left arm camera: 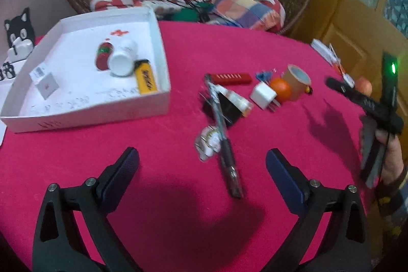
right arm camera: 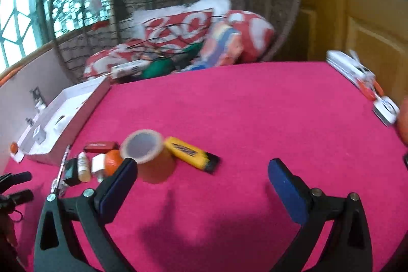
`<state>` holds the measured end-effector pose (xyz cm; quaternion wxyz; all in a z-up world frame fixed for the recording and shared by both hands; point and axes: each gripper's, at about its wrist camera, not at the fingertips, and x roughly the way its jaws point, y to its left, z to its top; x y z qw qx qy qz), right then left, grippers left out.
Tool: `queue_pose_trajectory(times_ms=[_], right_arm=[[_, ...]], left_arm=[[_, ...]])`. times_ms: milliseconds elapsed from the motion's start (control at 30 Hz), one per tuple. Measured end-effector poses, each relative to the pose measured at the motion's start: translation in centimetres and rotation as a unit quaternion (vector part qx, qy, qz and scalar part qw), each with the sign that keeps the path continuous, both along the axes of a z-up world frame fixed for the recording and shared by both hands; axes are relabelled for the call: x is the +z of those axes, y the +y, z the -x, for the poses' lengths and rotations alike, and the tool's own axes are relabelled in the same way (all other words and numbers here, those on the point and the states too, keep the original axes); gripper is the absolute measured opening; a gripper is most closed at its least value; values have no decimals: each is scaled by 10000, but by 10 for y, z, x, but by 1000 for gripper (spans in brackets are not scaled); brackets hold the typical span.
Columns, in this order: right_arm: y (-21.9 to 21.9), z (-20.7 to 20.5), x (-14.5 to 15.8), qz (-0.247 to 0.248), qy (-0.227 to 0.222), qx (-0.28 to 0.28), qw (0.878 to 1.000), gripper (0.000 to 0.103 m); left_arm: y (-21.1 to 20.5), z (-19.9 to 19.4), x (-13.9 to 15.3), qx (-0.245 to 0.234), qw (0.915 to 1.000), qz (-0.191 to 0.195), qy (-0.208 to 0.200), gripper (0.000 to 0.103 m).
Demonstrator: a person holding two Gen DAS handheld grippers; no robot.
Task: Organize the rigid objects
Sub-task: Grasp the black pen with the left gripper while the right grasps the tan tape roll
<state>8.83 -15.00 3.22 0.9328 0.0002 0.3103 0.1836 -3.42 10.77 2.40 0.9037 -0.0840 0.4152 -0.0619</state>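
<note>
Jaws wide apart, both empty | yellow lighter in white tray (print unreadable)

Ahead of our left gripper, between its spread fingers, a pen lies on the surface, with a small wrapped figure touching its left side. Beyond the pen we find a cluster: a flat case, a plug adapter, a round fruit and a tape roll behind it. Far left of this gripper sits a tray holding a bottle, a can and a lighter. From our right gripper, the tape roll lies ahead-left just beyond the left finger, with a second lighter to its right.
</note>
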Motion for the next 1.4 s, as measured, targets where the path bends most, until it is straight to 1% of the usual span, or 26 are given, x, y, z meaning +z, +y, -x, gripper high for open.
queue_pose_trajectory(times_ms=[67, 167, 233, 367, 467, 500, 533, 600, 733, 800, 867, 900, 933, 967, 1000, 1067, 1133, 1167, 1233, 1267, 1300, 1367, 1400], right_arm=[[11, -6, -2, 52, 19, 89, 9999, 98], [24, -14, -6, 80, 58, 127, 9999, 98], [28, -17, -6, 31, 37, 99, 9999, 98], [20, -12, -7, -202, 59, 36, 9998, 98], [14, -7, -9, -215, 65, 13, 9997, 98], [12, -7, -10, -188, 78, -1, 9998, 98], [12, -8, -11, -164, 96, -20, 9998, 98], [9, -11, -14, -158, 147, -73, 9997, 98], [9, -6, -15, -121, 66, 2, 9999, 98], [16, -5, -14, -20, 10, 49, 10000, 94], [22, -9, -15, 32, 53, 120, 9999, 91], [26, -12, -16, 67, 86, 134, 9999, 90], [28, -14, -16, 67, 120, 158, 9998, 87], [31, -17, -17, 76, 152, 175, 9997, 82], [33, -20, -18, 112, 182, 167, 9996, 80], [38, -26, -21, 185, 250, 132, 9994, 78], [42, -31, -25, 211, 340, 147, 9991, 78], [43, -33, -26, 223, 403, 162, 9988, 78], [45, -36, -28, 240, 464, 154, 9985, 78], [46, -36, -28, 263, 472, 144, 9984, 76], [47, -36, -28, 320, 470, 132, 9983, 74], [51, -34, -28, 349, 465, 277, 9979, 53], [52, -32, -28, 433, 424, 249, 9979, 52]], left_arm=[[-9, 0, -5, -60, 9999, -90, 80, 96], [-18, 0, -12, -122, 9995, -192, 201, 84], [-22, 0, -15, -157, 9994, -216, 234, 83], [-23, 0, -19, -147, 9993, -173, 293, 83], [-21, -2, -21, -101, 9993, -93, 352, 83], [-21, -3, -21, -90, 9992, -74, 372, 80], [-22, -4, -22, -84, 9991, -70, 410, 75], [-25, -6, -21, -60, 9991, -221, 366, 58], [-31, -6, -22, -130, 9991, -251, 326, 57], [-36, -9, -23, -142, 9987, -396, 295, 57], [-40, -12, -24, -142, 9982, -514, 273, 55], [-41, -14, -24, -143, 9979, -572, 271, 52], [-41, -15, -25, -135, 9975, -636, 266, 50], [-40, -16, -25, -117, 9970, -722, 253, 42], [-39, -17, -25, -95, 9966, -784, 242, 32], [-33, -16, -26, -69, 9966, -794, 225, 23], [-27, -16, -26, -56, 9975, -658, 249, 22], [-27, -17, -26, -72, 9975, -657, 261, 22], [-31, -17, -25, -112, 9970, -728, 253, 22], [-34, -17, -25, -130, 9965, -798, 234, 22], [-36, -17, -26, -151, 9960, -861, 207, 22], [-37, -18, -26, -177, 9956, -907, 165, 22], [-36, -18, -26, -183, 9958, -887, 162, 15]])
